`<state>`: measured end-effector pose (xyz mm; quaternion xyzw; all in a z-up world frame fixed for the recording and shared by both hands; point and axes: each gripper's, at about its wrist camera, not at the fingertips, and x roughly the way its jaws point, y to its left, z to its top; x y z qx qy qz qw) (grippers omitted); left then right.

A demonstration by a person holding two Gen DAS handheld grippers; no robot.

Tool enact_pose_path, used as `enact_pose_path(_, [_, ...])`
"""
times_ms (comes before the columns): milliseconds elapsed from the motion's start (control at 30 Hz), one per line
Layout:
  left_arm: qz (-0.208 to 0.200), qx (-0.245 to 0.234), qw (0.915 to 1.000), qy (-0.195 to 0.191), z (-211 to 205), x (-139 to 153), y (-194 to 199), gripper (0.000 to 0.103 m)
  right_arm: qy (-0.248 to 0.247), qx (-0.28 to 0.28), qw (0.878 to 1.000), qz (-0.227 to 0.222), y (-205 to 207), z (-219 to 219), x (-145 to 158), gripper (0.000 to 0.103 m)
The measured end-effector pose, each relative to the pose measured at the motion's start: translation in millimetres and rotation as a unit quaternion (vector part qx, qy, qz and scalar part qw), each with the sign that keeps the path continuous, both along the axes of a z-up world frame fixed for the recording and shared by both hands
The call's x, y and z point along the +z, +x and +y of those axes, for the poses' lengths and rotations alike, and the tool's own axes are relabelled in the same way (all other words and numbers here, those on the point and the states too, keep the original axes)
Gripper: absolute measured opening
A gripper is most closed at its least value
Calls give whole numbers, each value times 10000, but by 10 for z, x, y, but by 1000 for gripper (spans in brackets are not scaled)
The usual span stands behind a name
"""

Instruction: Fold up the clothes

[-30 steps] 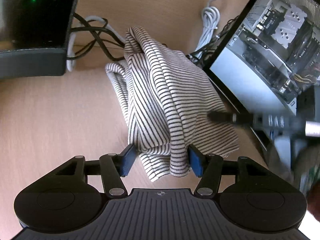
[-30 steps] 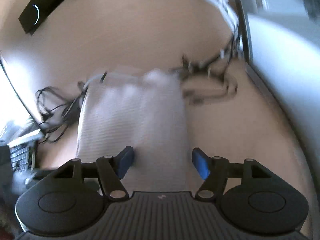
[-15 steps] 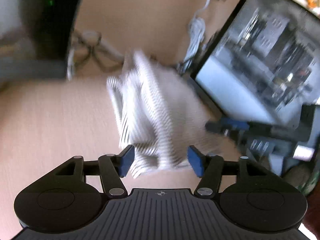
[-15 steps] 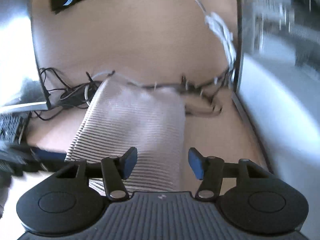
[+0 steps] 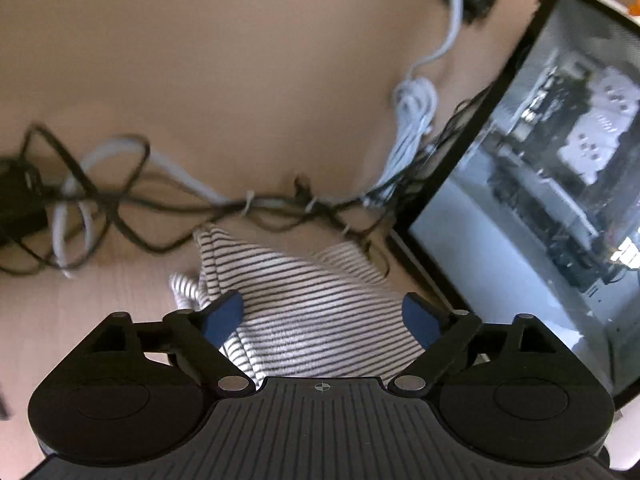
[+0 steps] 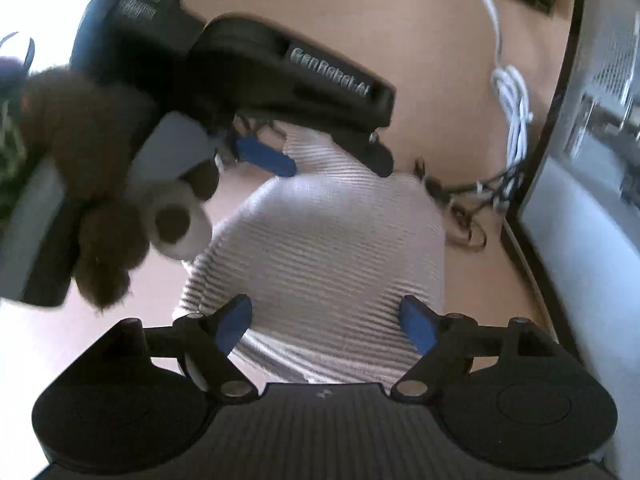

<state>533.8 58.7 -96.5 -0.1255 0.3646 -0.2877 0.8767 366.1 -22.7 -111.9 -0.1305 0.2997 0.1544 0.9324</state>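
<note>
A folded black-and-white striped garment (image 5: 304, 300) lies on the tan wooden desk (image 5: 224, 80). My left gripper (image 5: 322, 316) is open, its blue pads spread wide above the garment's near part. In the right wrist view the same garment (image 6: 332, 256) lies bunched under my right gripper (image 6: 324, 322), which is open with pads wide over its near edge. The left gripper's body (image 6: 288, 80) shows there above the garment's far end, one blue pad (image 6: 266, 156) close to the cloth.
A tangle of black and white cables (image 5: 120, 192) lies behind the garment. An open computer case (image 5: 540, 184) stands at the right, close to the garment's edge. A coiled white cable (image 6: 514, 112) hangs by the case. A hand in a brown fuzzy sleeve (image 6: 100, 184) holds the left gripper.
Both grippers opened wider. The left gripper moved forward over the garment, which now lies lower in its view. The right gripper's view now shows the left gripper above the garment's far end.
</note>
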Motion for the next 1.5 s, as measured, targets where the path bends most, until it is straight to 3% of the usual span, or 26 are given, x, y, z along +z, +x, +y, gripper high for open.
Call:
enact_pose_path(167, [-35,-165,9998,127,-30,-44,0,98,-23,30,10000,75,40,-13,51,88])
enact_pose_path(267, [-68,-100,9999,89,55,92,-121,98,-108,-75,9999,93,23,-45,62,89])
enact_pose_path(367, [-178,51,9998,-30,223,274,-396,98,171,-205,9996,99,-100,-252,188,90])
enact_pose_path(400, [-246,165,9996,-37,309,330,-529,100,300,-246,9992,87,-171,-344,239,91])
enact_pose_path(467, [-417,443,9981,37,487,414,-856,103,607,-325,9976,77,-334,-545,338,103])
enact_pose_path(600, [-772,894,9928,193,766,517,-1655,103,1006,-287,9945,49,-668,-882,490,103])
enact_pose_path(733, [-883,1233,9874,450,805,545,-2366,103,1287,-243,9914,-26,-964,-1118,641,103])
enact_pose_path(833, [-817,1875,9787,195,715,515,-2775,103,1645,-492,9850,-175,-1188,-1213,669,103])
enact_pose_path(900, [-955,1930,9765,94,611,492,-2967,103,1716,-732,9823,-166,-1303,-1202,596,103])
enact_pose_path(967, [-1247,1686,9763,531,513,537,-3026,103,1719,-868,9812,-115,-1397,-1173,488,103])
enact_pose_path(1067, [-1460,1925,9643,1086,478,596,-3069,103,1781,-637,9819,-20,-1404,-1182,473,103])
enact_pose_path(1200, [-1093,2063,9643,1251,478,569,-3078,103,1825,-600,9801,-500,-1524,-1207,631,103])
enact_pose_path(1500, [-869,1949,9672,1375,362,482,-3162,103,1435,-366,9883,-373,-1635,-1102,583,103])
